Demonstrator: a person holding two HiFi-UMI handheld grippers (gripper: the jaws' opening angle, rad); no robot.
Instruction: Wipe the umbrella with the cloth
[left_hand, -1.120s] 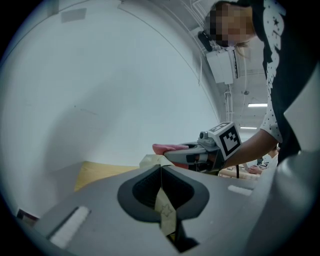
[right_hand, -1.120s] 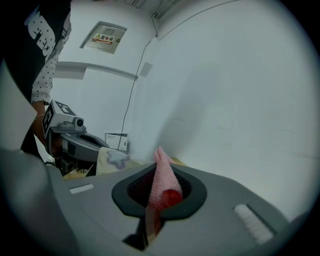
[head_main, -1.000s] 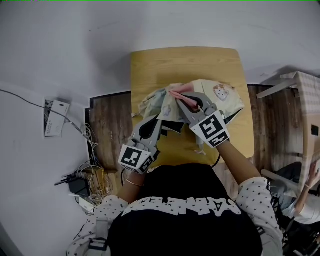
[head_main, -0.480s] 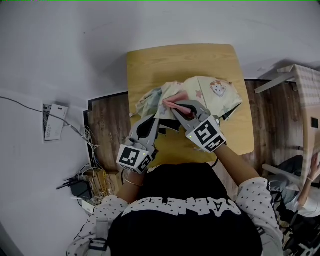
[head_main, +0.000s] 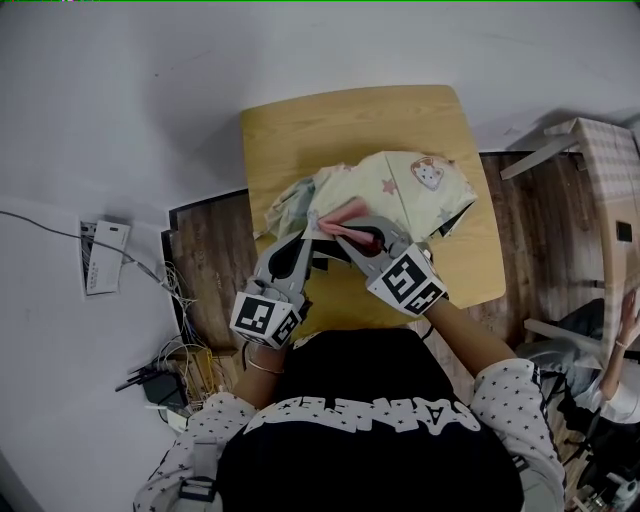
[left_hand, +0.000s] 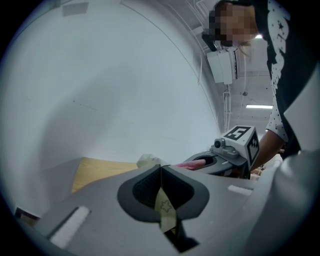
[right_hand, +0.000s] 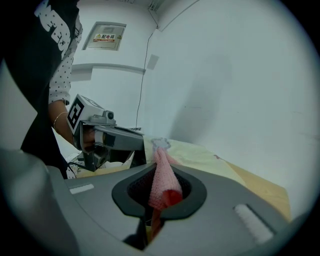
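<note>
A pale yellow umbrella with star and animal prints lies crumpled on the small wooden table. My left gripper is shut on a fold of the umbrella fabric at its near left edge. My right gripper is shut on a pink cloth, which presses against the umbrella canopy just beside the left gripper. In the right gripper view the pink cloth sticks out between the jaws onto the yellow fabric.
A white wall runs behind and left of the table. Cables and a power strip lie on the floor at the left. A light wooden chair stands at the right, over dark wood flooring.
My right gripper has slid the pink cloth leftward and nearer across the umbrella, toward the left gripper. The left gripper has kept its hold in place.
</note>
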